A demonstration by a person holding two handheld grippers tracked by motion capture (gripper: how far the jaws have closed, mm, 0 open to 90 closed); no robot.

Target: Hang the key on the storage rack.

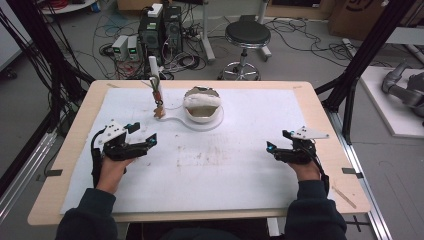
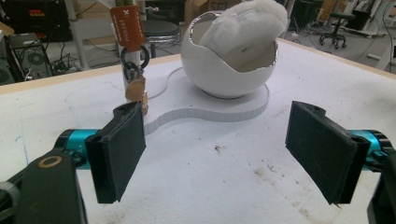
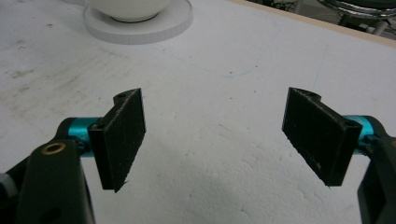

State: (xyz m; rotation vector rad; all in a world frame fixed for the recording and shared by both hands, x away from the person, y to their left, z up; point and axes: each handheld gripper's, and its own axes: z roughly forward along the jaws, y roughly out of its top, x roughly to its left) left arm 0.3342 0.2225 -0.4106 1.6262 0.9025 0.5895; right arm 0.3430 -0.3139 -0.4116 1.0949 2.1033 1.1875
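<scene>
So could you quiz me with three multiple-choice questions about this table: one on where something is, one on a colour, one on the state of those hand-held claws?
1. Where is the bowl?
A. at the far middle of the table
B. beside the right gripper
C. on the floor

2. What colour is the fluffy stuffing in the bowl?
A. black
B. white
C. orange

3. How do the left gripper and right gripper stand?
A. both open, holding nothing
B. both shut on the bowl
C. left shut, right open

Answers: 1 A, the high view shows it centred far from both hands; 2 B, it is white like the bowl; 3 A, each gripper view shows wide-apart jaws with bare table between.
</scene>
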